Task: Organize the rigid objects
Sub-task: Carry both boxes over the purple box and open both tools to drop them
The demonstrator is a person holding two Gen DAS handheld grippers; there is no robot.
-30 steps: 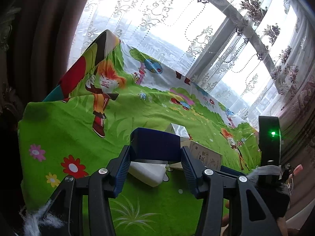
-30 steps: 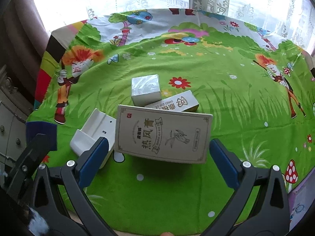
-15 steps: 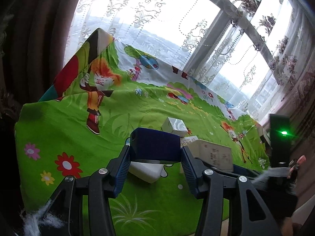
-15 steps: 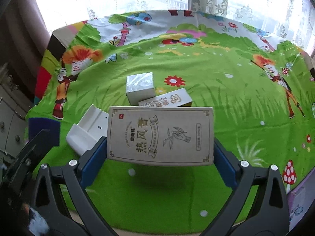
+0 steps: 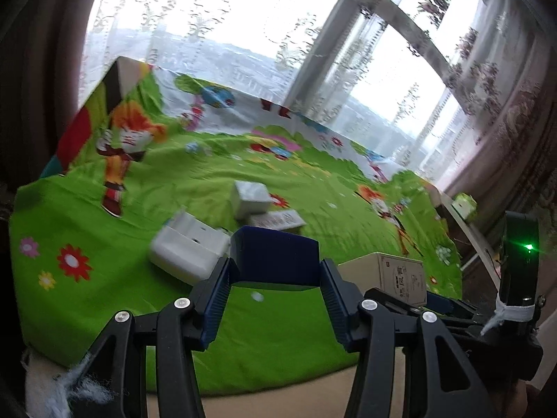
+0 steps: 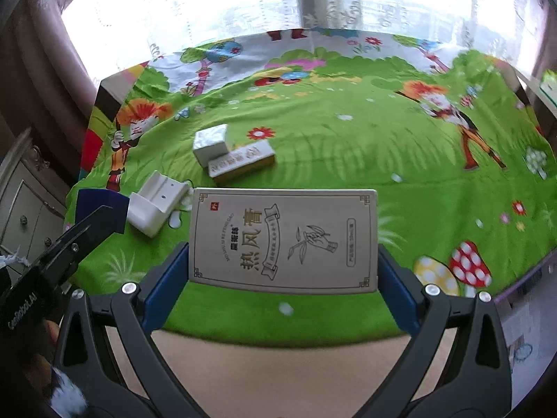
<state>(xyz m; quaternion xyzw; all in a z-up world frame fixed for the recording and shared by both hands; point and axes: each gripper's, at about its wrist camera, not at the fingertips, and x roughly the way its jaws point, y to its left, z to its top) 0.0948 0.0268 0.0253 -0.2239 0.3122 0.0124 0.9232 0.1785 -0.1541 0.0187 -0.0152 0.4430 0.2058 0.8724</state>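
Observation:
My right gripper (image 6: 283,271) is shut on a flat beige box (image 6: 283,240) with printed characters, held lengthwise above the near edge of the cloth. In the left wrist view that beige box (image 5: 400,275) shows at the lower right. My left gripper (image 5: 275,278) is shut on a dark blue box (image 5: 275,257), which also shows at the left of the right wrist view as the blue box (image 6: 101,209). On the cloth lie a white plastic holder (image 6: 156,205), a silver cube box (image 6: 210,142) and a long white-and-gold box (image 6: 242,162) touching the cube.
A green cartoon cloth (image 6: 348,139) covers the table, and its near edge drops to a beige floor. A drawer cabinet (image 6: 24,205) stands at the left. Lace curtains and a window lie behind. A small green box (image 5: 464,205) sits on a ledge at the right.
My right gripper closed on the beige box, lifted it off the cloth and drew it back toward the near edge. My left gripper also pulled back with the blue box.

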